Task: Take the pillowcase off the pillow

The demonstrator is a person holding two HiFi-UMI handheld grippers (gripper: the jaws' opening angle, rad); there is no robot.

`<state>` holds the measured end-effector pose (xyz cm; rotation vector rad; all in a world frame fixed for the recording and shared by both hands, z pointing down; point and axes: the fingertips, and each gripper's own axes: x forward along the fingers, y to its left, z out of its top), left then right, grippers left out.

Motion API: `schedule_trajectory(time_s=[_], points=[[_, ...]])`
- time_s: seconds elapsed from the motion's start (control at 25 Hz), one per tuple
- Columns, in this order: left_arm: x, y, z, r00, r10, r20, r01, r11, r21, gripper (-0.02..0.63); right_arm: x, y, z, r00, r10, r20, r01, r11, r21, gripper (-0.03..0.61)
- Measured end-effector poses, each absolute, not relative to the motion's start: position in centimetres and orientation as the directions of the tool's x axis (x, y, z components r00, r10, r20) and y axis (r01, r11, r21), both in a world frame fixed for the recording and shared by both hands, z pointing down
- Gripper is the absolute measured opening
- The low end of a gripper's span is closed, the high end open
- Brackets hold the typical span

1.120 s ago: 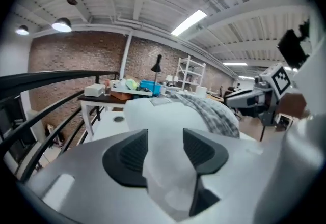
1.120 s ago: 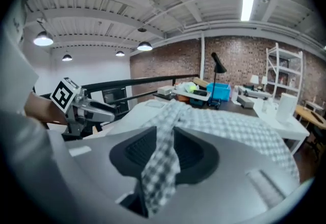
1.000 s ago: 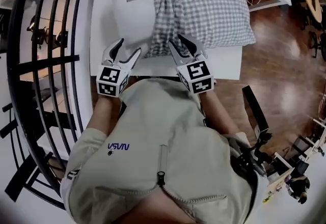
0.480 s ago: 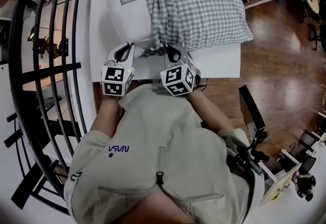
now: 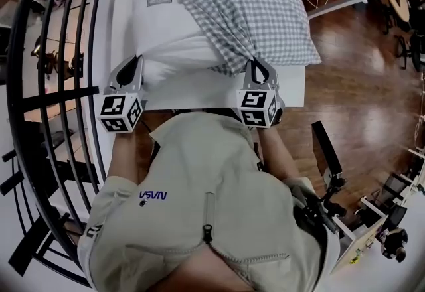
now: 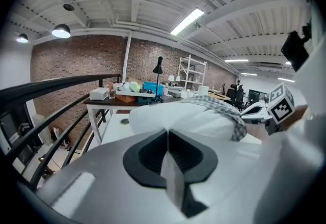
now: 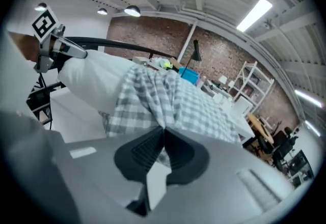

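- L claw: jaws just closed, now pressed together. Tips sit right at the bare white pillow, near corner; looks to pinch a thin fold of its cover, though the fold itself is hard to make out.
- R claw: jaws also just closed. They pinch the bunched hem of the checked pillowcase; cloth visible between the pads.
- Both claws are by the table near edge: L toward the left-near corner, R further right, well apart.
- Pillow lies across the table. Bare end is toward the left edge; the part inside the case is toward the right edge & overhangs it a bit.
- Case is already off approx. a third, its open end gathered mid-pillow.
- Handling, judged: case is thin, limp & light, so it should slide but will bunch & drag. Pillow is soft & squashy, won't stay put alone, needs the L claw as anchor.
- Best hold, judged: hem edge of the case only, not the stuffing under it. For the pillow, the bare corner seam.
- Risk: the R pinch could catch the pillow cover too, so the whole thing would shift rather than strip.
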<state>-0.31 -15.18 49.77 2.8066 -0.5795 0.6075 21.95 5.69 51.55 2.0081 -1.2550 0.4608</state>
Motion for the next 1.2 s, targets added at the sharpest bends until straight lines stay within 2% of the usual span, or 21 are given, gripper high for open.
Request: schedule_trajectory(time_s=[0.2,0.36,0.44,0.52,0.68,0.88,0.96,1.04,1.08,1.2], points=[[-2.4,-12.3,57.0,0.786,-0.255,0.563,-0.443,-0.867,0.226,0.02,20.7,7.6,57.8,0.383,-0.548,0.743,-0.923,-0.251,0.291,0.014],[-2.2,-11.2,60.3,0.767,-0.21,0.606,-0.434,-0.866,0.25,0.023,20.6,7.4,59.5,0.344,-0.539,0.769,-0.936,-0.262,0.235,0.014],[-1.9,-10.9,60.0,0.781,-0.206,0.59,-0.418,-0.874,0.249,0.028,20.5,7.0,59.4,0.323,-0.543,0.775,-0.944,-0.243,0.223,0.015],[-1.5,-10.0,58.5,0.813,-0.161,0.56,-0.359,-0.895,0.264,0.063,20.1,6.8,59.0,0.289,-0.545,0.787,-0.955,-0.217,0.2,0.029],[-1.7,-8.3,54.2,0.862,0.003,0.507,-0.188,-0.927,0.325,0.121,18.6,7.1,56.9,0.169,-0.574,0.802,-0.981,-0.173,0.083,0.154],[0.7,-12.3,46.3,0.927,-0.1,0.362,-0.177,-0.966,0.187,0.131,18.2,3.8,48.1,0.08,-0.772,0.63,-0.995,-0.102,0.002,0.155],[3.4,-13.4,45.2,0.939,-0.117,0.324,-0.173,-0.973,0.151,0.221,18.9,1.1,45.8,0.085,-0.818,0.568,-0.996,-0.084,0.027,0.155],[6.6,-13.6,46.0,0.937,-0.074,0.341,-0.13,-0.981,0.143,0.345,19.7,-2.2,45.2,0.089,-0.835,0.543,-0.996,-0.062,0.068,0.155],[8.1,-13.4,46.9,0.93,-0.046,0.364,-0.104,-0.985,0.14,0.385,20.0,-4.0,45.1,0.089,-0.84,0.535,-0.995,-0.049,0.089,0.155],[11.7,-13.3,50.5,0.88,-0.017,0.475,-0.072,-0.992,0.099,0.419,20.8,-9.1,45.3,0.098,-0.843,0.529,-0.988,-0.019,0.152,0.176]])
